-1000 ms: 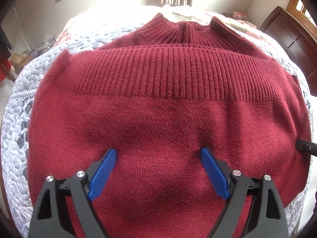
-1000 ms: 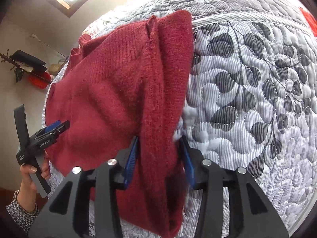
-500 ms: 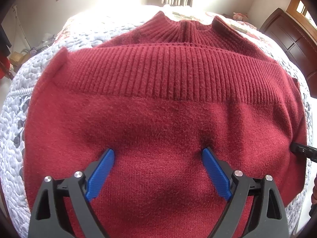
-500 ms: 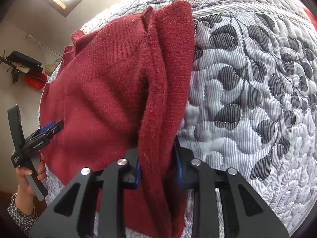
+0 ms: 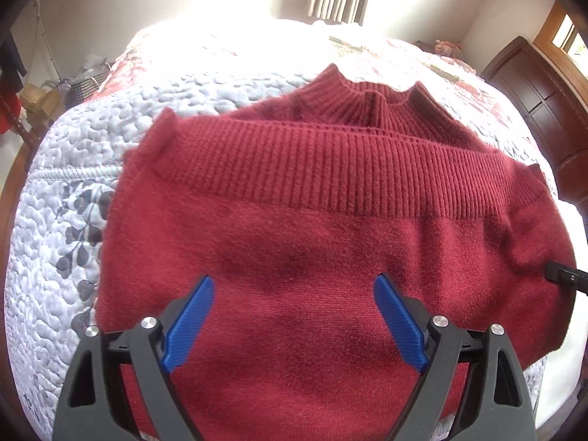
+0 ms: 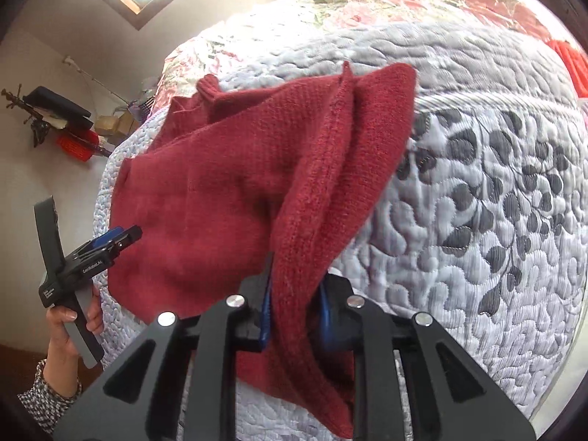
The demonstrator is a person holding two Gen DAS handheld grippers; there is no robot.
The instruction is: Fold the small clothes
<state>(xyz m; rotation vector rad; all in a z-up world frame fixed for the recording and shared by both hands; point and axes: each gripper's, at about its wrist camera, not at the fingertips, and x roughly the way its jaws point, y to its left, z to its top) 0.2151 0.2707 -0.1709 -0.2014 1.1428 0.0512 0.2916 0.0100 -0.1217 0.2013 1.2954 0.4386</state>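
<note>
Sweater (image 5: 330, 242) lies on the bed (image 6: 496, 202), right claw (image 6: 294, 294) clamped on its side edge, left claw (image 5: 294, 316) spread above; carry that edge across evenly, avoiding bunching

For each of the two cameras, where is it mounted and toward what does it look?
Left wrist: sits on the left gripper, open, looking across the dark red knitted sweater toward the curtain.
Right wrist: sits on the right gripper, shut on the sweater's edge, looking along the grey leaf-patterned quilt; a hand holds the left gripper.
Shared: sweater, quilt and both grippers.
</note>
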